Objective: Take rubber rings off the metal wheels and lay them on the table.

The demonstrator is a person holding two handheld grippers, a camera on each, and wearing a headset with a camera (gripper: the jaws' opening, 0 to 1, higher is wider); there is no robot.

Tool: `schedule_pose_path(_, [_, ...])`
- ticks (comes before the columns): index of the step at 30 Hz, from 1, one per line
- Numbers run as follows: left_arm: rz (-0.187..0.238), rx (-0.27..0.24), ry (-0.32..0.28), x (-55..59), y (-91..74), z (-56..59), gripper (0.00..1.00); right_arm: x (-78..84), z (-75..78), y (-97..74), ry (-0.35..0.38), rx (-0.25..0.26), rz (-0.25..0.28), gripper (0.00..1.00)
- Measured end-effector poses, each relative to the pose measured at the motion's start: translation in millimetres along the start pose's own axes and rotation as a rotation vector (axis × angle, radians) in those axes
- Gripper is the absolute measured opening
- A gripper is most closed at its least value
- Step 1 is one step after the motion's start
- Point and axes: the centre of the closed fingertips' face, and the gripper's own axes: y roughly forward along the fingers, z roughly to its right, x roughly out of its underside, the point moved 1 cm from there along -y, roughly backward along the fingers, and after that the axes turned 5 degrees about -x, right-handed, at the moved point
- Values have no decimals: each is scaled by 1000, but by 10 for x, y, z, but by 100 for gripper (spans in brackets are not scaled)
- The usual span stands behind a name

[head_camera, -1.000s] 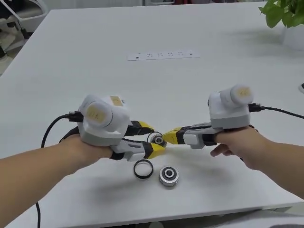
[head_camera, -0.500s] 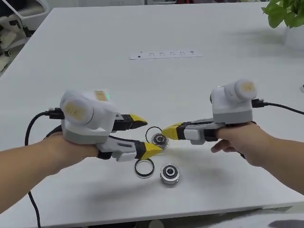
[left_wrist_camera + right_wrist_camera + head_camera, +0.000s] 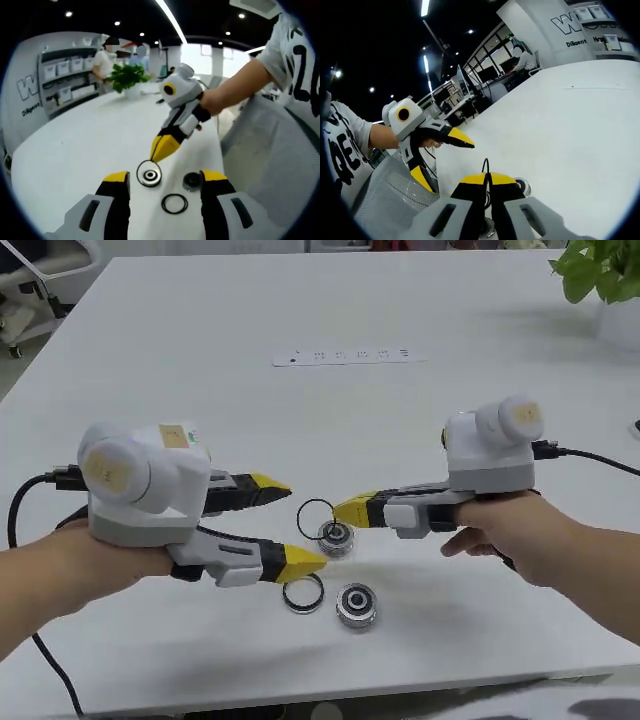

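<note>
My right gripper [image 3: 342,511] is shut on a thin black rubber ring [image 3: 315,518], held upright just above the table. A small metal wheel [image 3: 335,537] sits right below and beside that ring. My left gripper [image 3: 284,524] is open, its yellow tips either side of the ring and wheel, touching neither. A second rubber ring [image 3: 303,593] lies flat near the front edge, with a second metal wheel [image 3: 357,604] beside it. In the left gripper view the held ring [image 3: 139,170] frames the wheel [image 3: 150,175]. In the right gripper view the ring's edge [image 3: 485,165] rises from the shut jaws.
The white table [image 3: 200,360] carries a flat power strip [image 3: 348,356] at the back. A green plant [image 3: 600,265] stands at the far right corner. Cables trail from both grippers. Two people stand by shelves [image 3: 107,62] beyond the table.
My left gripper has let go of the wheel, opened wide and drawn back to the left. The ring has come off the wheel in my right gripper's grip.
</note>
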Motion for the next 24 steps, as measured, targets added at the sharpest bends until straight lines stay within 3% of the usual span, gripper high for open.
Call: schedule_pose_path(24, [-29, -30, 13, 173, -451, 17, 65, 113, -376, 160, 6, -85, -59, 0])
